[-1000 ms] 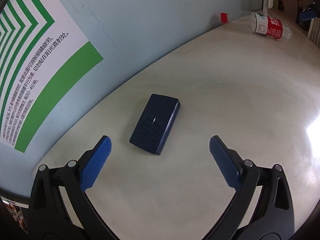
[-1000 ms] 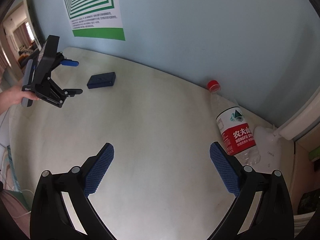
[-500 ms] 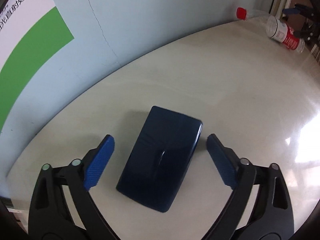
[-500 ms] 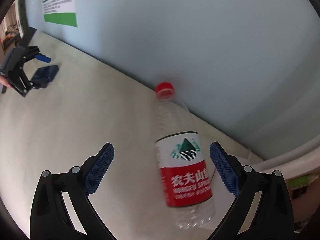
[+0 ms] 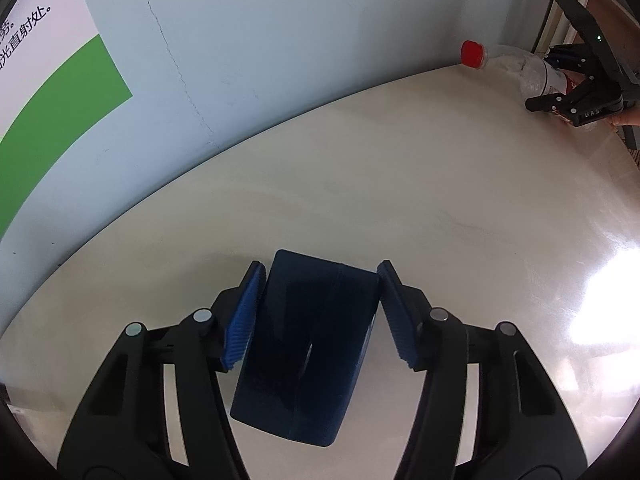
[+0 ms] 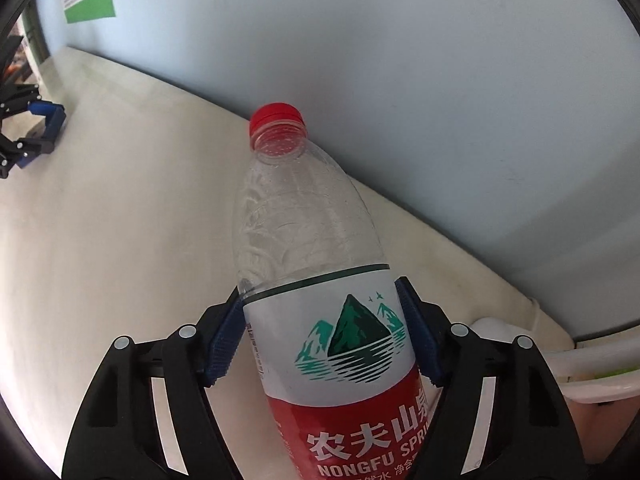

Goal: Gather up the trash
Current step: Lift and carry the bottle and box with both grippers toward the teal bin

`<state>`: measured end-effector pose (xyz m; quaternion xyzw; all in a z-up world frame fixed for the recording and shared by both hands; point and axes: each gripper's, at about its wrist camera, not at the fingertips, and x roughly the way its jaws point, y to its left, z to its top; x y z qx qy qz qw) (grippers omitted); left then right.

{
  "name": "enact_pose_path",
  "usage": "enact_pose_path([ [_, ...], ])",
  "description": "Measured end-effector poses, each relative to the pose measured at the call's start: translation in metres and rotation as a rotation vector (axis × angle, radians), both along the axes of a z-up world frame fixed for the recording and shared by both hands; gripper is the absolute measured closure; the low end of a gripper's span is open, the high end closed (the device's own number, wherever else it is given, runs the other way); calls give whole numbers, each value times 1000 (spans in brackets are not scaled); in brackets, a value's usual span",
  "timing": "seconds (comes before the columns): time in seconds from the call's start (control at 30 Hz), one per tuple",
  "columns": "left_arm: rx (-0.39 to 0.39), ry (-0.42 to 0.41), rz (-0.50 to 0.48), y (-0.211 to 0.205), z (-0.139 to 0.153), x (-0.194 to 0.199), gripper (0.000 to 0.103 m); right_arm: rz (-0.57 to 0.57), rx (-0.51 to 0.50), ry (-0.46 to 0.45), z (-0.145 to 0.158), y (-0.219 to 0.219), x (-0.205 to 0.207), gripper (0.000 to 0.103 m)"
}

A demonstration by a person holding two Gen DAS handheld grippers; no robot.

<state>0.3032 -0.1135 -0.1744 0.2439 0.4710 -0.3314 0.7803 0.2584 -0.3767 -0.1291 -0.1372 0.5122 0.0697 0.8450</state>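
A dark blue box (image 5: pixel 308 344) lies on the pale table (image 5: pixel 440 208). My left gripper (image 5: pixel 318 316) is shut on the box, with a blue pad on each long side. An empty clear plastic bottle (image 6: pixel 320 280) with a red cap and a red and white label lies on the table by the wall. My right gripper (image 6: pixel 322 330) is shut on the bottle at its label. In the left wrist view the bottle (image 5: pixel 516 62) and the right gripper (image 5: pixel 568 80) show far right. In the right wrist view the left gripper (image 6: pixel 44 128) shows far left.
A light blue wall (image 6: pixel 400 60) runs along the table's far edge, with a green and white poster (image 5: pixel 44 92) on it. A white pipe (image 6: pixel 592 360) and a white fitting stand at the table's right end.
Both grippers moved forward and closed. The left one closed on the blue box. The right one closed on the bottle.
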Motion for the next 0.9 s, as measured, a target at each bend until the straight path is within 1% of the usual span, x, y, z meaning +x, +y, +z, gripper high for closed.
enact_pose_path([
  [0.03,4,-8,0,0,3,-1,48,5,-13,0,0,2,-2,32],
  [0.13,2,-18,0,-4,18,-12,48,23,29,-7,5,8,-9,33],
  [0.23,6,-30,7,-2,29,-18,49,34,48,-25,14,14,-17,33],
  [0.4,4,-62,1,1,45,-34,49,46,90,-59,36,19,-32,33],
  [0.47,-2,-66,15,4,50,-39,50,51,110,-73,46,19,-41,33],
  [0.57,-17,-77,22,-3,58,-47,50,70,120,-91,59,22,-50,33],
  [0.6,-15,-83,21,-7,63,-58,50,80,120,-98,63,24,-53,33],
  [0.9,-10,-150,39,-8,97,-100,51,165,130,-152,105,47,-90,33],
])
